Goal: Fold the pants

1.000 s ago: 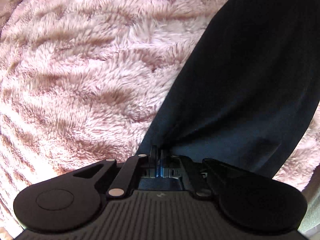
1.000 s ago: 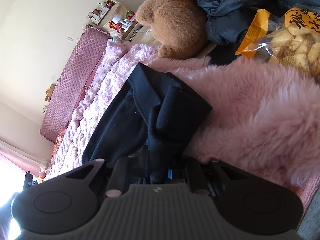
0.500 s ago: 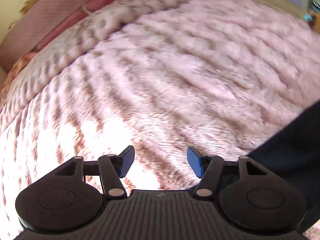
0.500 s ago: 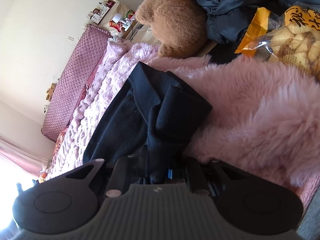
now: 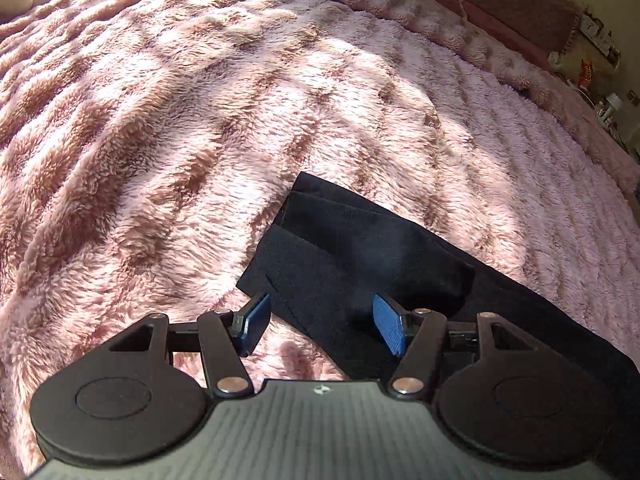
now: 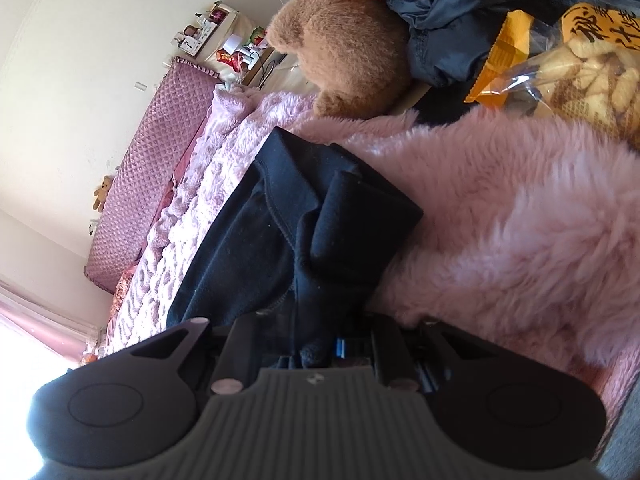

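Black pants point(image 5: 360, 264) lie on the pink fuzzy blanket point(image 5: 168, 128), leg ends stacked. Left gripper point(image 5: 322, 326): fingers apart, recently eased narrower, hovering over the hem, nothing between them. Right gripper point(image 6: 316, 350): fingers clamped on the waist end. Risk: left pinches only the top layer, or snags blanket pile.

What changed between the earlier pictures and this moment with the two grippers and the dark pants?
The left gripper let go of the pants, opened, and swung over to their leg ends; it has just closed a little and holds nothing. The right gripper stays clamped on the pants, unmoved.
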`<state>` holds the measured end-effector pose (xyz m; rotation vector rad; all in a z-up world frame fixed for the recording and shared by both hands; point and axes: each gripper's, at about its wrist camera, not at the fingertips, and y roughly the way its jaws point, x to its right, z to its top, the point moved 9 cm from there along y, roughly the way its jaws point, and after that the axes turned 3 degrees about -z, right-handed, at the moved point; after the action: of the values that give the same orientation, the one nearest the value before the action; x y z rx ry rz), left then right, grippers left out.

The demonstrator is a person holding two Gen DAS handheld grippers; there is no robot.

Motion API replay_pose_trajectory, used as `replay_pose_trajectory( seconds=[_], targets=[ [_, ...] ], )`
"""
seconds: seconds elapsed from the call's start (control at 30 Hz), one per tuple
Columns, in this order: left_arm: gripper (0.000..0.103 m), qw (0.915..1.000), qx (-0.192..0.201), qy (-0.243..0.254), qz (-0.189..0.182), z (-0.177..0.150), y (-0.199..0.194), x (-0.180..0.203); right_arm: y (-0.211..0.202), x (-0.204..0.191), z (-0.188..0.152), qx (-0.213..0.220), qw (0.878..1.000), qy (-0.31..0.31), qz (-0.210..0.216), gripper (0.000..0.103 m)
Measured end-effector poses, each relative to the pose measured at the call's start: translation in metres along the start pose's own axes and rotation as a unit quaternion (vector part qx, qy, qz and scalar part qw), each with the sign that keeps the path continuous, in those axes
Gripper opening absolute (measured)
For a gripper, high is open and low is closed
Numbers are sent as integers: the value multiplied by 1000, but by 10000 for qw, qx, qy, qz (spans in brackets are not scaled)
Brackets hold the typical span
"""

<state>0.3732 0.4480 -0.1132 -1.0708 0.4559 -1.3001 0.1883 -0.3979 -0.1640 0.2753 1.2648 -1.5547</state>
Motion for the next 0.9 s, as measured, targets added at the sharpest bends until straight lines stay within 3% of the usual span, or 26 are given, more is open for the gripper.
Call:
replay_pose_trajectory(
  seconds=[0.07,0.17,0.23,0.3,0.4,0.47,0.53,0.57,0.6,0.63,0.67,0.7,0.73,0.77,0.8,0.83,0.87,0.9],
  targets=[
    [66,9989,-47,-435,-158,-14,17,-17,0,-3,-1,56,9998,-170,-88,12],
    [56,9919,290,-1028,-689,-15,23,-22,2,-7,-2,108,9992,-330,-190,12],
    [29,9841,649,-1199,-1142,-7,20,-21,3,-6,-1,117,9991,-355,-207,12],
    [6,9825,771,-1251,-1145,-4,20,-20,3,-7,-1,114,9991,-343,-202,11],
    [6,9887,761,-1048,-756,-2,23,-15,5,-8,-2,112,9991,-351,-217,11],
    [6,9880,1073,-784,-793,3,10,-4,6,-8,-2,122,9990,-376,-229,11],
    [8,9854,1261,-826,-786,8,-3,-3,5,-7,-2,120,9990,-378,-218,11],
    [12,9859,1283,-912,-560,8,-6,-10,5,-6,-2,116,9990,-370,-208,11],
    [21,9864,1294,-986,-217,7,-7,-19,5,-6,-2,112,9991,-363,-199,11],
    [24,9851,1224,-1112,482,6,-5,-36,5,-5,-1,105,9991,-354,-191,11],
    [24,9714,1147,-1470,1470,1,-6,-64,5,-5,-1,101,9992,-338,-180,11],
    [26,9573,1102,-1801,1974,-5,-9,-82,5,-4,-1,96,9993,-321,-172,11],
    [26,9431,1019,-2268,2206,-14,-11,-103,5,-4,-1,92,9994,-307,-164,11],
    [26,9474,976,-2446,1819,-19,-8,-107,5,-3,-1,87,9994,-295,-155,11],
    [26,9559,862,-2596,1072,-24,-2,-106,5,-3,-1,81,9995,-284,-147,11],
    [29,9586,743,-2737,268,-32,1,-98,5,-3,-1,74,9995,-271,-139,11],
    [33,9559,772,-2817,-320,-37,1,-89,5,-2,-1,67,9995,-262,-131,11],
    [45,9517,859,-2859,-715,-40,0,-83,5,-2,-1,61,9996,-251,-124,11]
  ],
)
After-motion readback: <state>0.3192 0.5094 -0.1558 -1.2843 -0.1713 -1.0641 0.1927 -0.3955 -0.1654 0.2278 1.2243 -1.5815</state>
